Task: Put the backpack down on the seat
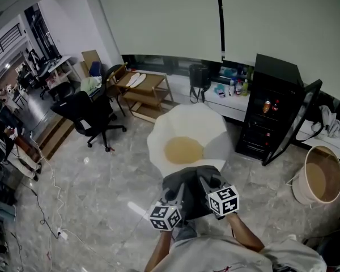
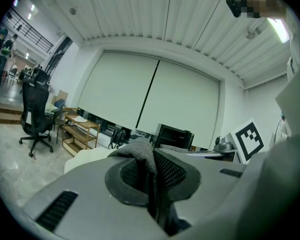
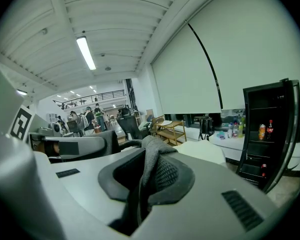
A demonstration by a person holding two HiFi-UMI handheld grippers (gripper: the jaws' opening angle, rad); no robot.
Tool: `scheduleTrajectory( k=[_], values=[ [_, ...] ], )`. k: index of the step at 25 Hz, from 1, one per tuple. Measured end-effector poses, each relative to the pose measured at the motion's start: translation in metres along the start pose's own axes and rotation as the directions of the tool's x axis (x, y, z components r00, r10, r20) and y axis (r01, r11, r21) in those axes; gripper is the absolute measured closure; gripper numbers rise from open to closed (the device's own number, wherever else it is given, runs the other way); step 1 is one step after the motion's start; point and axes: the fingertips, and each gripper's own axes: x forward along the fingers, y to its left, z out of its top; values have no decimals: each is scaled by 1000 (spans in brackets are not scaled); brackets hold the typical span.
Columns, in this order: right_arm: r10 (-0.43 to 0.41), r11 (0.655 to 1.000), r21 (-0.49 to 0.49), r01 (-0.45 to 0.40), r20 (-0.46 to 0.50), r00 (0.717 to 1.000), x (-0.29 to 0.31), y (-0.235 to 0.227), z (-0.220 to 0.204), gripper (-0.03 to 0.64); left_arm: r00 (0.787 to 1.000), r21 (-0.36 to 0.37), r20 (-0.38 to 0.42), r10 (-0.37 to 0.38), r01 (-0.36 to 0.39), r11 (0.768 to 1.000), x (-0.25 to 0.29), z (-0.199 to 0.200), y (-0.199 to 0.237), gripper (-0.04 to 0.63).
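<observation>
**Q:** What do the two tools hold?

**A:** The left tool (image 2: 151,166) has its jaws pressed nearly together on a fold of grey fabric and black mesh, part of the backpack (image 2: 139,153). The right tool (image 3: 148,170) pinches a similar fold of the backpack (image 3: 153,151) in the same manner. In both gripper views the fabric rises out of the narrow gap between the jaws.

**Q:** Where is the backpack?

**A:** In the head view the backpack (image 1: 191,200) hangs as a dark grey mass between the left tool (image 1: 175,194) and the right tool (image 1: 207,182), close in front of the person. Its far side lies against the near edge of the seat (image 1: 214,123). Whether it touches that edge cannot be told.

**Q:** How does the seat look?

**A:** It is a white, petal-shaped shell with a round yellow cushion (image 1: 183,150) in its hollow. Nothing lies on the cushion.

**Q:** What surrounds it?

**A:** A black cabinet (image 1: 270,106) with its door swung open stands to the right of the seat. A wooden shelf unit (image 1: 144,94) and a black office chair (image 1: 89,116) stand to the left. A round pale tub (image 1: 322,177) sits on the marbled floor (image 1: 102,180) at far right.
</observation>
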Motion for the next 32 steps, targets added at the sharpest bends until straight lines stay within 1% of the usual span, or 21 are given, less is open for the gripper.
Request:
scheduleTrajectory(
  k=[10, 15, 19, 22, 27, 32],
  values=[
    [16, 1000, 0, -16, -34, 999, 58, -10, 0, 565, 1000, -42, -3, 25, -25, 999, 30, 2, 51, 543],
    [32, 999, -13, -33, -43, 999, 97, -21, 10, 565, 999, -52, 0, 36, -36, 998, 54, 12, 81, 543],
    [34, 999, 1, -34, -50, 998, 129, -32, 21, 565, 999, -46, -8, 36, -36, 998, 78, 21, 106, 543],
    [31, 1000, 3, -31, -58, 998, 148, -39, 29, 565, 999, -54, -12, 42, -43, 998, 93, 30, 122, 543],
    [14, 1000, 5, -14, -67, 998, 187, -53, 47, 565, 999, -68, -19, 31, -32, 997, 123, 49, 153, 543],
    [-24, 1000, 15, 26, -65, 998, 226, -71, 66, 565, 1000, -70, -31, -5, 3, 998, 159, 71, 182, 543]
  ],
)
